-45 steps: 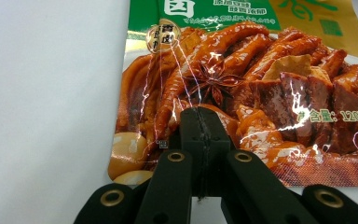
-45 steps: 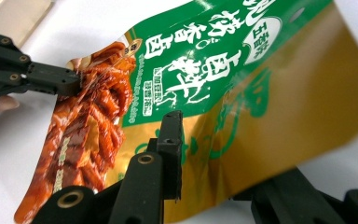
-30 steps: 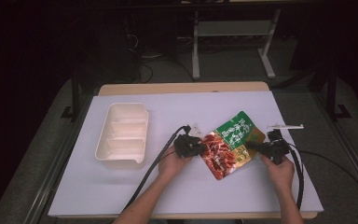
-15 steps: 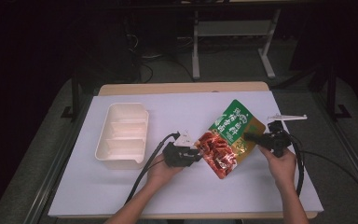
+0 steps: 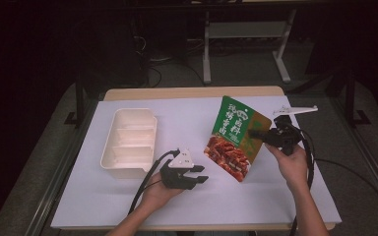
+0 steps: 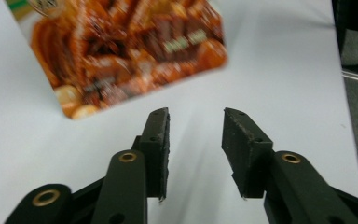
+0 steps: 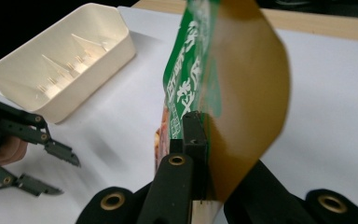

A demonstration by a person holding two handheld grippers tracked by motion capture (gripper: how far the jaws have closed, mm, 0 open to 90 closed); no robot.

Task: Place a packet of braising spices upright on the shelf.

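A green and red food pouch [image 5: 232, 137] with a brown back hangs tilted above the white table, its lower corner near the surface. My right gripper [image 5: 257, 133] is shut on the pouch's right edge; in the right gripper view the pouch [image 7: 223, 93] rises from between the black jaws. My left gripper [image 5: 201, 174] rests low on the table to the left of the pouch, open, nothing between its fingers. In the left gripper view the pouch's red printed end [image 6: 135, 51] hangs just beyond the open jaws.
A cream compartment tray [image 5: 128, 142] lies at the left of the white table sheet [image 5: 285, 206]; it also appears in the right gripper view [image 7: 60, 65]. Black cables trail from both grippers toward the near edge. Dark floor and a metal stand lie beyond the table.
The right gripper has lifted the pouch up off the table and tilted it upright. The left gripper let go of the pouch, opened and drew back toward the near left.
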